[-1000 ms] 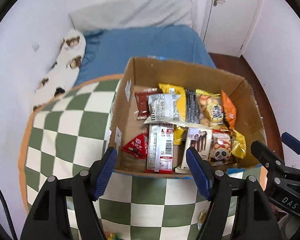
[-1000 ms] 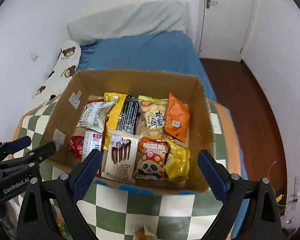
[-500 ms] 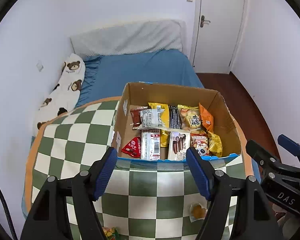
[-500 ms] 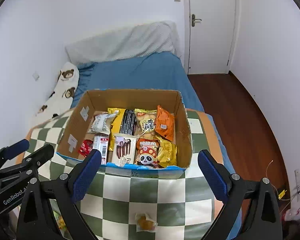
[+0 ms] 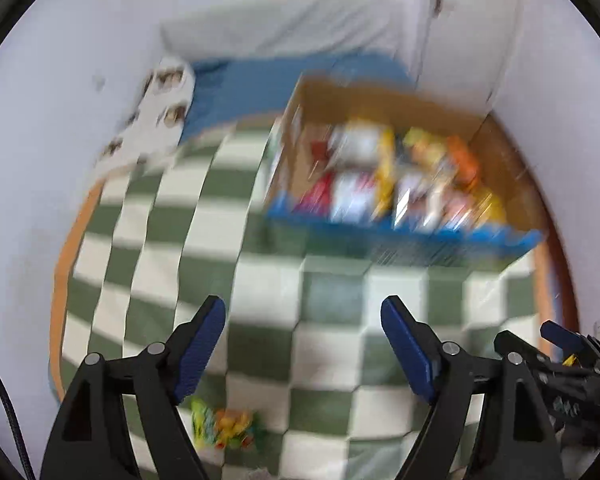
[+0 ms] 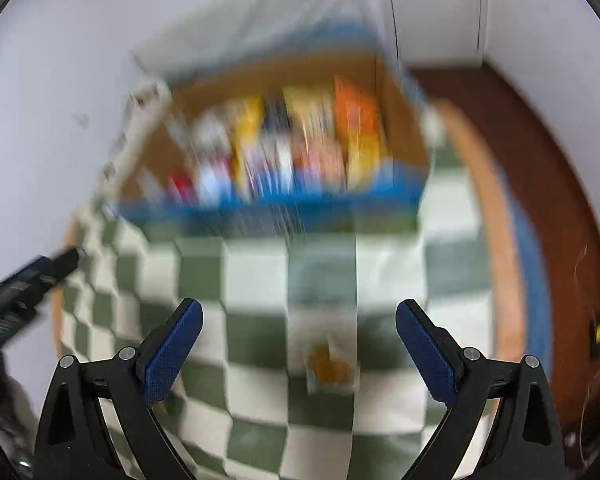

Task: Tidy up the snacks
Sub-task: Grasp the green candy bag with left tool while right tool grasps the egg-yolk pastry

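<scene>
Tongs [image 6: 298,320] agape (nr loose snack [image 6: 331,366])

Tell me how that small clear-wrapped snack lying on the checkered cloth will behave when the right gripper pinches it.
The small wrapped snack looks flat and thin, so it is probably light and floppy. Its glossy clear wrapper may slip or crinkle between the pads. The right gripper stands wide open above it; blur hides finer detail.

Each black claw [image 5: 302,320] [image 6: 298,322] has blue-padded fingers [image 6: 172,346] and silver screws.
</scene>
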`<state>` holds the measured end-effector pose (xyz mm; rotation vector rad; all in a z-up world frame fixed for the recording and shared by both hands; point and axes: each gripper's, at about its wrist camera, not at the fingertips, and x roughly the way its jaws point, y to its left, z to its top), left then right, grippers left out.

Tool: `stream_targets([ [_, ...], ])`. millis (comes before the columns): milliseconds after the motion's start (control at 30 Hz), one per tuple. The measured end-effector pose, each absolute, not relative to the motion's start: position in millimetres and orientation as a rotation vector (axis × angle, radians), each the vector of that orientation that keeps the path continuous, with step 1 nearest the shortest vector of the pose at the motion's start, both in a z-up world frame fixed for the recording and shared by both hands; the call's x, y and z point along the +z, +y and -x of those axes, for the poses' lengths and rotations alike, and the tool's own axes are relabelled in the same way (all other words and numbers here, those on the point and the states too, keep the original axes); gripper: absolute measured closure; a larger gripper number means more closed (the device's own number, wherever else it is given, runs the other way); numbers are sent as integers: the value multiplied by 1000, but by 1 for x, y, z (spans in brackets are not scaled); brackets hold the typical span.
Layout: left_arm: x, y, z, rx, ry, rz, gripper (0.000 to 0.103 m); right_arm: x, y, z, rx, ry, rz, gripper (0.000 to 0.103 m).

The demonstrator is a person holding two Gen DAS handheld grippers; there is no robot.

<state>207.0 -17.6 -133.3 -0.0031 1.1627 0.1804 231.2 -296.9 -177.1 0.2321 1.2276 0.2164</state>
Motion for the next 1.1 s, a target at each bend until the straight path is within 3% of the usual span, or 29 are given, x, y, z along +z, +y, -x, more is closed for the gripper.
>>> stream_targets([
  [100, -182, 6, -193, 230, 1293, 8, 24, -256, -293, -228, 205, 1394, -251, 7],
  [167, -203, 21, -180, 262, 1350, 29, 24, -293, -293, -226, 199, 1466, -280, 17],
  [200, -213, 31, -172, 281, 1379, 52, 24, -306, -293, -224, 200, 1486, -290, 30],
  [233, -221, 43, -164, 298, 1403, 83, 24, -318, -291, -223, 197, 1498, -290, 35],
  [533, -240, 98, -119, 357, 1481, 231, 24, -320, -223, -197, 339, 1484, -127, 38],
  [833, -312, 90, -113, 281, 1674, 381, 24, -326, -198, -177, 404, 1527, -95, 34],
  [933, -308, 82, -110, 271, 1630, 375, 34, -327, -194, -172, 414, 1525, -47, 35],
  [1100, -292, 49, -108, 203, 1607, 326, 41, -323, -191, -158, 399, 1483, -22, 42],
])
